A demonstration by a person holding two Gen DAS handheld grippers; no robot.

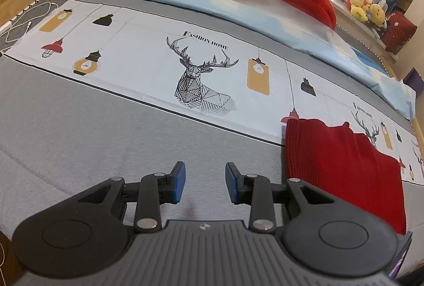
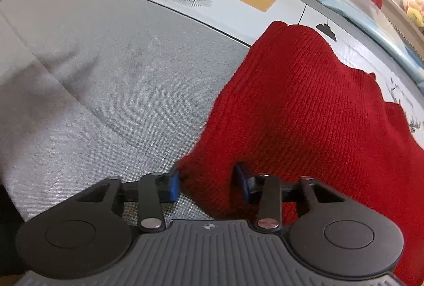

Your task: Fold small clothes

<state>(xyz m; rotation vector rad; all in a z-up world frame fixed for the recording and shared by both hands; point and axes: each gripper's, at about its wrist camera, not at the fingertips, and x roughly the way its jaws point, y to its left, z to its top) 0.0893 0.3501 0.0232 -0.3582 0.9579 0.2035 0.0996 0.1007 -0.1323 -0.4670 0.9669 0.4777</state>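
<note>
The right claw has a bunched near corner of the red knitted garment between its blue pads, jaws part closed on it; the left claw stands part open over bare grey bedsheet, holding nothing. The pinch looks shallow, so the corner could slip free when lifted, and with one corner raised alone the knit may drag and fold crooked. Only the left view shows the garment lying flat on the bed, its far edge over the deer-printed band.
</note>
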